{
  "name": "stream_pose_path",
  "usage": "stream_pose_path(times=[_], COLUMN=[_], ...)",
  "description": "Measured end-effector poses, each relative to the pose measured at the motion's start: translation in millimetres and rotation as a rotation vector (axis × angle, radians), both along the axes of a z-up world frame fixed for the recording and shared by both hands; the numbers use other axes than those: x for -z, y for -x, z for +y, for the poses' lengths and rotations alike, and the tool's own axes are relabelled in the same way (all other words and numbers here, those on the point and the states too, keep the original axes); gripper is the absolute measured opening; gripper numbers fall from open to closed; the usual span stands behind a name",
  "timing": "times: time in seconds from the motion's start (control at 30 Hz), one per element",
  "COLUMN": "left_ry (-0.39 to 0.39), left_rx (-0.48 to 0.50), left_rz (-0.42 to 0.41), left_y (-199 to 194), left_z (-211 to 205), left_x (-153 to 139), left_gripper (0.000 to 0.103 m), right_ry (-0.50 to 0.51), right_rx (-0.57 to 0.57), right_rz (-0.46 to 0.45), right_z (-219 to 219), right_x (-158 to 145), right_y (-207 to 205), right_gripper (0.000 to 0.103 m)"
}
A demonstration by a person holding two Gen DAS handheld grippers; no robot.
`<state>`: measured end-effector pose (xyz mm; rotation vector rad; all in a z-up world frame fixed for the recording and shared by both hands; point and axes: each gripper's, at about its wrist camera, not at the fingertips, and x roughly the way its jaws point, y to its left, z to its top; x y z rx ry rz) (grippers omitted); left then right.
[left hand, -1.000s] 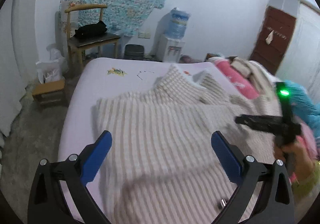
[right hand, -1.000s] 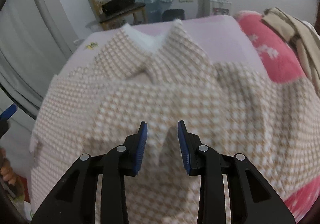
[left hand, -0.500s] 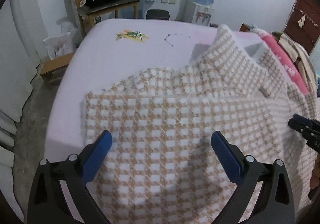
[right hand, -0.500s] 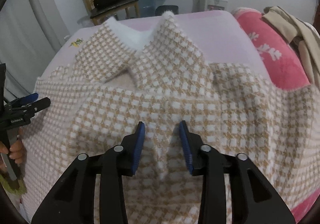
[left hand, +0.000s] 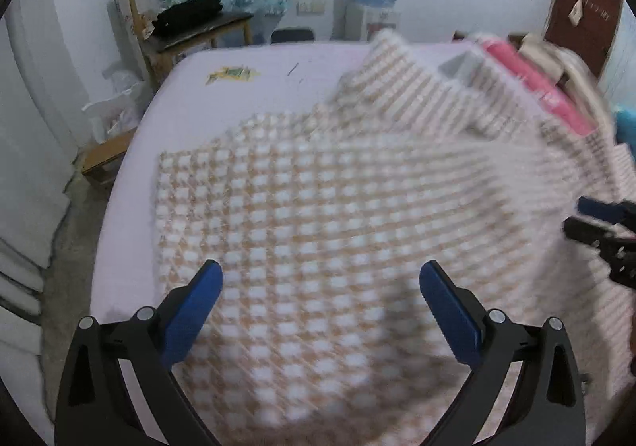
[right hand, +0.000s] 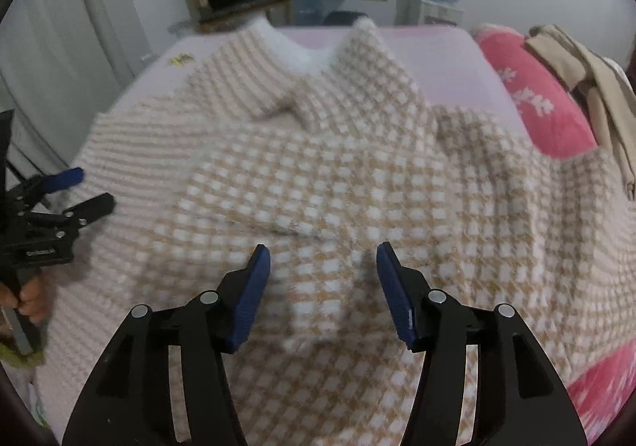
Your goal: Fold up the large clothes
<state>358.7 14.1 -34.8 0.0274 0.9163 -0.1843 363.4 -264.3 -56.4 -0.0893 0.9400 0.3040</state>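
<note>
A beige-and-white checked garment (right hand: 357,183) lies spread across the lilac bed (left hand: 246,96), its collar toward the far edge and one flap folded over its middle. The right gripper (right hand: 322,267) hangs over it; its jaws have just been opening and stand apart, a raised ridge of cloth between them but not pinched. The left gripper (left hand: 321,283) is wide open above the cloth's near part. A pink blanket (right hand: 532,104) lies beside the garment.
</note>
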Motion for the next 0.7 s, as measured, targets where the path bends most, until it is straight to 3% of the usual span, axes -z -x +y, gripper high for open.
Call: stream_pose_path(times=[0.1,0.3,0.43,0.7], left_ry=[-0.007,-0.048,-0.056,-0.067], left_rx=[0.032,0.041,0.034,0.021], left_rz=[-0.045,0.048,0.029,0.042], left_y=[11,-1,-1,-3], left_z=[-9,-33,-34,-36], left_x=[-9,26,28,28], left_gripper=[0.098,0.098,0.098,0.099], right_ry=[0.012,0.066,0.059,0.086], right_rx=[-0.014,0.004,-0.001,0.013], right_rz=[-0.028,-0.008,-0.041,-0.02], right_z=[-1,5,5,0], right_x=[-5,16,4,18], right_y=[13,16,25,23], right_gripper=[0.055,0.055,0.058,0.061])
